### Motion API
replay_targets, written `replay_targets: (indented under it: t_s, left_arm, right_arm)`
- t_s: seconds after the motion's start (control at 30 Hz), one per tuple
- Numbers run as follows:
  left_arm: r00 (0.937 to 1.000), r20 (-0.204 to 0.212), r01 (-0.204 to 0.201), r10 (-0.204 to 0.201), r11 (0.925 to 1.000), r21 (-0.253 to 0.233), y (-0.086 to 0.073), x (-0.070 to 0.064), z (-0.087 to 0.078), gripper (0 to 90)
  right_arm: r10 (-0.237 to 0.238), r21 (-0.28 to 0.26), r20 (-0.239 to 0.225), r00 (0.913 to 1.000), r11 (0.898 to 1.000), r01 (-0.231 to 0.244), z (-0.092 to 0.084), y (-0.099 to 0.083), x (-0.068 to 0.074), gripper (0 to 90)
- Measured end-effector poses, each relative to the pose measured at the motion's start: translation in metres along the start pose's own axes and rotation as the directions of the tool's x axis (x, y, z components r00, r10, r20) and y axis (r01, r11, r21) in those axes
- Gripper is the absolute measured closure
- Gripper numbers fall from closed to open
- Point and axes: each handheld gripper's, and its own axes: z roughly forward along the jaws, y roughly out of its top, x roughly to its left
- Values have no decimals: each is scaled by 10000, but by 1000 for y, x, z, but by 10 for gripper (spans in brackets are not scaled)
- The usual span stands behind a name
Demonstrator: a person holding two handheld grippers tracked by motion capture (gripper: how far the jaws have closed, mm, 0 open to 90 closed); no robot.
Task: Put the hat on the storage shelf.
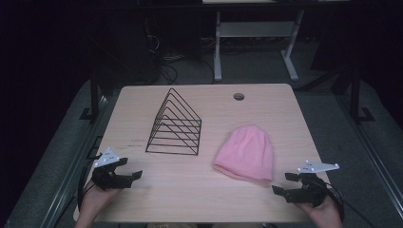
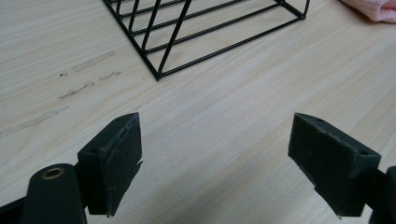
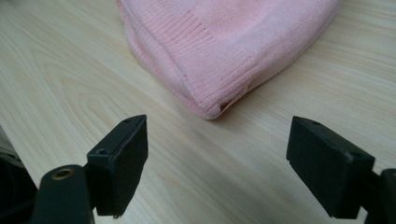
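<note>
left gripper: jaws wide apart, nothing between them, above bare wood | wire file rack: black, standing on table ahead of jaws | pink knit hat: edge at top right corner | table: grey scuff marks at left

Left hand: enters from the bottom left corner, wrapped around the grip of its tool.
Left gripper: low and roughly level, pointing right and a little away from the person; jaws spread wide, nothing between them.
Right hand: enters from the bottom right corner, gripping its tool.
Right gripper: low, pointing left; jaws wide apart and empty.
</note>
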Motion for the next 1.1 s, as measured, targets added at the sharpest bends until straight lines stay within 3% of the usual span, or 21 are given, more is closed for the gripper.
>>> replay_targets:
  t_s: [0.33,0.37,0.73,1.1]
  left_arm:
    - [9999,99,15,-16,9999,126,-1,-3,2,174]
    - [9999,80,-79,78,9999,154,0,-2,1,174]
    - [10000,51,-58,57,9999,112,-1,-3,-2,174]
    - [9998,101,142,-142,9999,-74,-2,-3,-2,174]
  right_arm:
    - [-77,-92,-120,9999,9999,75,1,5,-2,201]
    - [-259,-116,-133,9996,9996,257,2,11,-3,201]
    - [-415,147,-317,9986,9990,420,9,43,-8,201]
    - [-593,611,-452,9972,9962,621,18,81,-15,203]
